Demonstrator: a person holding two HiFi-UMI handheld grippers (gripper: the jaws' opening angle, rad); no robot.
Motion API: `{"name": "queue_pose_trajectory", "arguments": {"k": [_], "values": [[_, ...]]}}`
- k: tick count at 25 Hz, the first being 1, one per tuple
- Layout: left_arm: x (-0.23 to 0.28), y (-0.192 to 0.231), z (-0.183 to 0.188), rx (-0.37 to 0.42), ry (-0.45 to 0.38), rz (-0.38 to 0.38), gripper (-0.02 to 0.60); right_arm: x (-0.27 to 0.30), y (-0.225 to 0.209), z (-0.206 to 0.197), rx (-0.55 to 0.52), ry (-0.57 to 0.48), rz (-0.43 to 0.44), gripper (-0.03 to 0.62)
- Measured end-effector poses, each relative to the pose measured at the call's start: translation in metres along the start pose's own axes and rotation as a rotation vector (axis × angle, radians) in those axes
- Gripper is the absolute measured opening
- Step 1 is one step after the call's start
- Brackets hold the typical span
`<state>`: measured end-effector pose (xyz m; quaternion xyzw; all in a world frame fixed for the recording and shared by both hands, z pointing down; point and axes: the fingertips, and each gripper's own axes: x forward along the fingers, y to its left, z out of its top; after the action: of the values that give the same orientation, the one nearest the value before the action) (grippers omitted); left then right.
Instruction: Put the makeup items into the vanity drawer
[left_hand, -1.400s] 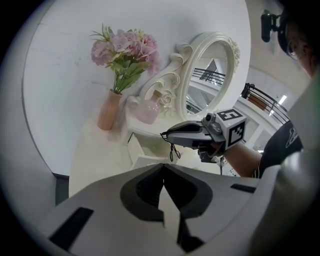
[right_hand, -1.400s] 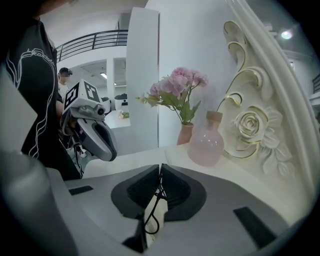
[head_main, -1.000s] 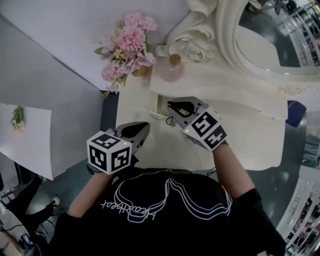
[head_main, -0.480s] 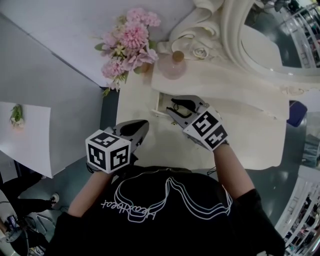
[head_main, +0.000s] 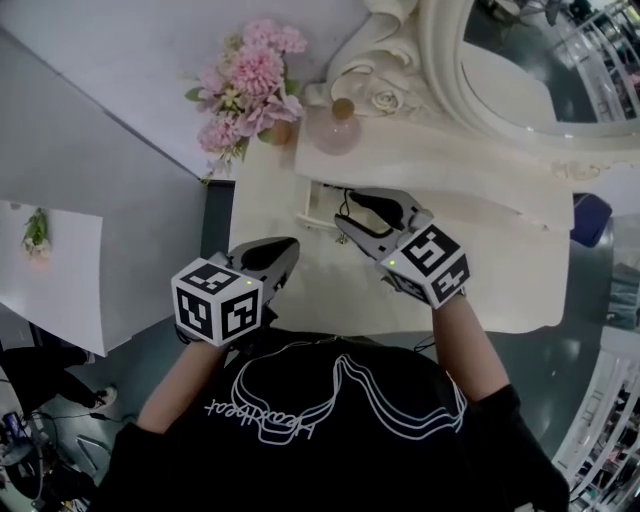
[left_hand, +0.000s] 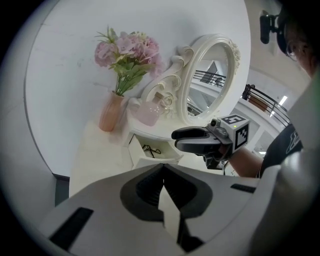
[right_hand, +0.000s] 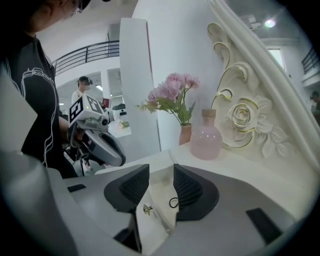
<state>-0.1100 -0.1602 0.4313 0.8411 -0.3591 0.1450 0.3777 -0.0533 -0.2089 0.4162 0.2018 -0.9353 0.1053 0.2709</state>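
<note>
My right gripper (head_main: 352, 212) hovers over the open vanity drawer (head_main: 318, 200). Its fingers (right_hand: 189, 189) have just been opening and stand apart, holding nothing. The small dark item (right_hand: 173, 202) lies inside the drawer. The left gripper (head_main: 283, 252) is closed and empty. The release step appears complete. Next: withdraw clear of the drawer rim.

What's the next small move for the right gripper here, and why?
Probably lift the right gripper up and clear of the drawer. Its jaws have just been opening and now stand apart with nothing between them, and a small black item lies in the open drawer below, so the drop looks done.
</note>
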Motion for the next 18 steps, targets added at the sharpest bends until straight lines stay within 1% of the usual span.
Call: {"name": "queue_pose_trajectory", "arguments": {"k": [4,9,12,15,18], "values": [[-0.001,-0.018,0.004,0.027,-0.017,-0.015,0.003,-0.024,0.013,0.012,0.058,-0.087,0.014,0.138],[-0.004,-0.043,0.004,0.065,-0.031,-0.036,0.003,-0.056,0.031,0.016,0.119,-0.179,0.019,0.121],[-0.006,-0.058,0.001,0.078,-0.034,-0.046,0.003,-0.075,0.04,0.013,0.143,-0.221,0.001,0.087],[-0.006,-0.074,-0.003,0.094,-0.03,-0.064,0.003,-0.094,0.05,0.006,0.155,-0.245,-0.024,0.049],[-0.001,-0.091,-0.004,0.121,-0.025,-0.084,0.003,-0.112,0.055,-0.005,0.17,-0.26,-0.057,0.026]]}}
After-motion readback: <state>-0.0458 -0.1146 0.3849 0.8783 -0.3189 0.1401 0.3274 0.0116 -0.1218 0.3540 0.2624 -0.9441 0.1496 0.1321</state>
